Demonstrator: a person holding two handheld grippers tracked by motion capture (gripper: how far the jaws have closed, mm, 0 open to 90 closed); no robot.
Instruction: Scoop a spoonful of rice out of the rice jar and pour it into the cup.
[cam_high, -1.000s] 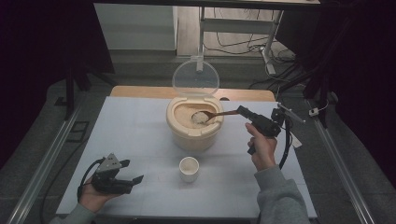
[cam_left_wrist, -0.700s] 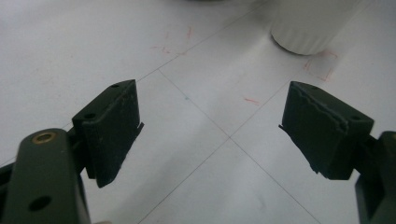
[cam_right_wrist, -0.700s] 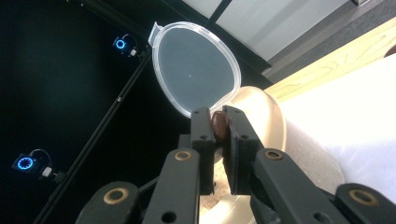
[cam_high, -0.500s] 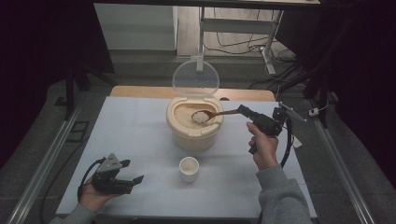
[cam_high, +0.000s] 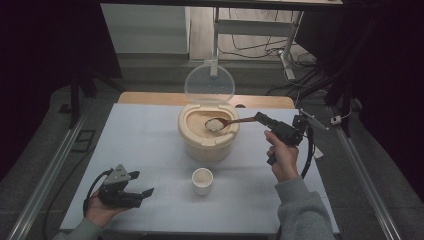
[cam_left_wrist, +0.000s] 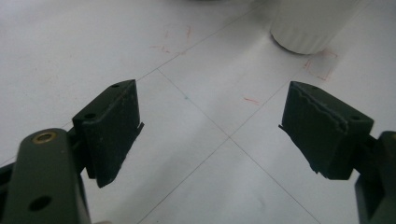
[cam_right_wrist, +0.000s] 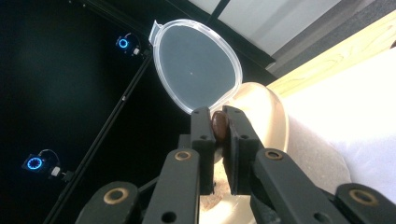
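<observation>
Nearest the person, the left hand-held gripper (cam_high: 142, 192) rests on the tabletop (cam_high: 150, 145) with its jaws apart and nothing between them; just beyond, at centre, stands the small white cup (cam_high: 202, 180), apparently empty; farther on sits the beige container (cam_high: 208, 135), its clear lid (cam_high: 209, 83) hinged upright behind it; to its right the right hand-held gripper (cam_high: 260, 118) is clamped on the handle of a wooden spoon (cam_high: 235, 121), whose bowl, heaped with white rice (cam_high: 213, 124), hangs over the container's mouth. The step in hand is judged to be carrying a scoop to the cup; to do it well, keep the spoon's bowl level, lift clear of the container rim, travel slowly toward the cup, and tip only once the bowl is centred above its mouth.
</observation>
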